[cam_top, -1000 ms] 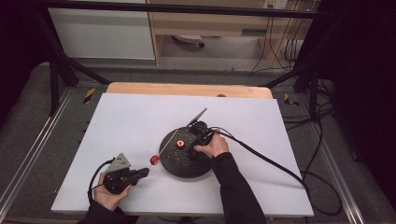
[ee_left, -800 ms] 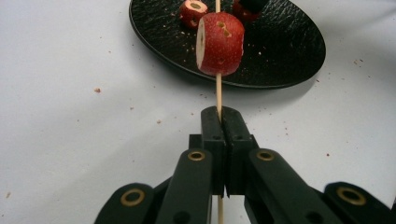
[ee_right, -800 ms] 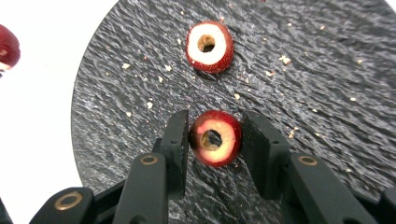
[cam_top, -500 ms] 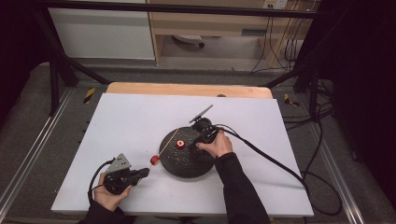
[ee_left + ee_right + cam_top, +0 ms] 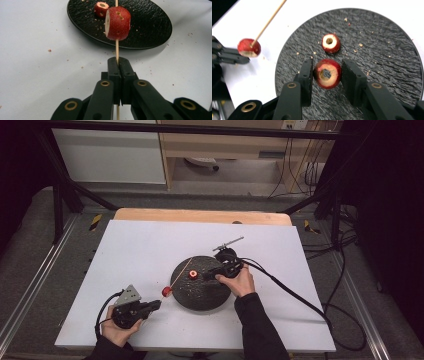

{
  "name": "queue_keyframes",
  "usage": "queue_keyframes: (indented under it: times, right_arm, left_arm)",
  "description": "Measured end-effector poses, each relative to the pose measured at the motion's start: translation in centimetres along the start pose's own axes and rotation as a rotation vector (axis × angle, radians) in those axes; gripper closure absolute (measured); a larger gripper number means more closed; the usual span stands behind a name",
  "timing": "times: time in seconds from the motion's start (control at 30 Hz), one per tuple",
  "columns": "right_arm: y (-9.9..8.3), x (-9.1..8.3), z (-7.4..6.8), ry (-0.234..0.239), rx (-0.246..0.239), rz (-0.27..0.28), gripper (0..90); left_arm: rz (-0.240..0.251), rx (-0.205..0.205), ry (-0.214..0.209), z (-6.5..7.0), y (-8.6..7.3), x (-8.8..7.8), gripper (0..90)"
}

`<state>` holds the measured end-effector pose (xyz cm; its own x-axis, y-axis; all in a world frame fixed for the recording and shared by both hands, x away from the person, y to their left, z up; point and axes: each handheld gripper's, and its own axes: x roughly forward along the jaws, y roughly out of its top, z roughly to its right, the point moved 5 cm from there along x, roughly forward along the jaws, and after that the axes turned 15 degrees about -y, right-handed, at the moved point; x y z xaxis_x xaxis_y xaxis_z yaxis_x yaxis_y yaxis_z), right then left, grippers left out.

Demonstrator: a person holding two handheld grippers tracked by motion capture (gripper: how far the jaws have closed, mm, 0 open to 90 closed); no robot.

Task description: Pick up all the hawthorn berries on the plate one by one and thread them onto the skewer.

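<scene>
A black round plate [image 5: 200, 292] lies on the white table, and one cored red fruit slice [image 5: 331, 43] rests on it. My right gripper [image 5: 327, 64] is shut on a second cored red slice [image 5: 327, 75], held just above the plate [image 5: 387, 50]. In the high view the right gripper [image 5: 207, 275] hovers over the plate's far right part. My left gripper [image 5: 117, 61] is shut on a thin wooden skewer [image 5: 116, 48], which carries a third red slice [image 5: 117, 23]. The left gripper [image 5: 156, 304] sits at the plate's near left, and its skewer [image 5: 181, 273] slants over the plate.
The white board [image 5: 140, 250] covers a wooden table [image 5: 200, 215]. A black cable [image 5: 300, 297] trails from the right gripper off the right side. Crumbs dot the plate [image 5: 150, 27] and the board around it. Metal rails run along both sides of the table.
The right hand has risen a little over the plate and turned, so the grey plate on its gripper lies flatter. The left gripper and skewer have stayed put.
</scene>
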<state>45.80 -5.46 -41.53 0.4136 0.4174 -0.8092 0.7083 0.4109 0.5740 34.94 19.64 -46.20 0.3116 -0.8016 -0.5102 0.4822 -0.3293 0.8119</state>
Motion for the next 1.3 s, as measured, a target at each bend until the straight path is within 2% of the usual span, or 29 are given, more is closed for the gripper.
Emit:
queue_keyframes:
  times: [0.03,0.07,0.1,0.13,0.2,0.23,0.27,0.33,0.37,0.4,0.47,0.5,0.6,0.63,0.67,0.87,0.9,0.97,1.1,1.23,1.3]
  right_arm:
    - [0.0,0.0,0.0,0.000,0.000,0.000,63.3]
    - [-0.2,-0.2,0.1,0.015,0.028,0.042,63.3]
    - [-0.2,-0.2,0.1,0.015,0.028,0.042,63.3]
    - [-0.5,-0.3,0.2,0.023,0.050,0.086,63.3]
    - [-0.7,-0.5,0.2,0.041,0.077,0.131,63.3]
    - [-0.7,-0.5,0.2,0.041,0.077,0.131,63.3]
    - [-1.0,-0.8,0.3,0.046,0.103,0.167,63.3]
    - [-1.3,-1.0,0.4,0.058,0.128,0.203,63.3]
    - [-1.3,-1.0,0.4,0.058,0.128,0.203,63.3]
    - [-1.5,-1.2,0.5,0.068,0.154,0.242,63.3]
    - [-1.8,-1.5,0.7,0.080,0.183,0.277,63.4]
    - [-1.8,-1.5,0.7,0.080,0.183,0.277,63.4]
    - [-2.5,-1.8,1.1,0.106,0.241,0.346,63.4]
    - [-2.5,-1.8,1.1,0.106,0.241,0.346,63.4]
    - [-2.8,-1.8,1.3,0.114,0.273,0.383,63.4]
    - [-3.5,-1.9,1.4,0.123,0.348,0.492,63.3]
    - [-3.5,-1.9,1.4,0.123,0.348,0.492,63.3]
    - [-3.6,-2.0,1.3,0.122,0.384,0.541,63.3]
    - [-3.6,-2.0,1.3,0.123,0.405,0.580,63.3]
    - [-3.2,-2.3,1.3,0.125,0.443,0.650,63.4]
    - [-3.1,-2.4,1.3,0.139,0.455,0.667,63.4]
  left_arm:
    - [0.000,0.000,0.000,0.0,0.0,0.0,89.0]
    - [0.002,0.000,0.000,0.0,0.0,0.0,89.0]
    - [0.003,0.000,-0.001,0.0,0.0,0.0,89.0]
    - [0.006,-0.003,0.001,0.1,0.1,0.0,89.0]
    - [0.007,-0.003,0.003,0.1,0.1,0.1,89.0]
    - [0.007,-0.003,0.003,0.1,0.1,0.1,89.0]
    - [0.009,-0.004,0.000,0.2,0.1,0.1,89.0]
    - [0.009,-0.003,0.000,0.3,0.1,0.2,89.0]
    - [0.009,-0.003,0.000,0.3,0.1,0.2,89.0]
    - [0.011,-0.002,0.000,0.4,0.2,0.3,89.0]
    - [0.013,-0.003,0.001,0.4,0.2,0.3,89.0]
    - [0.013,-0.003,0.001,0.4,0.2,0.3,89.0]
    - [0.020,-0.008,0.006,0.5,0.3,0.4,89.0]
    - [0.020,-0.008,0.006,0.5,0.3,0.4,89.0]
    - [0.021,-0.007,0.007,0.7,0.3,0.5,89.0]
    - [0.026,-0.006,0.012,0.9,0.4,0.7,89.0]
    - [0.026,-0.006,0.012,0.9,0.4,0.7,89.0]
    - [0.029,-0.008,0.012,0.9,0.5,0.8,89.0]
    - [0.030,-0.007,0.013,1.0,0.5,0.9,89.0]
    - [0.030,-0.004,0.012,1.1,0.6,1.1,89.0]
    - [0.032,-0.001,0.012,1.2,0.6,1.2,89.0]
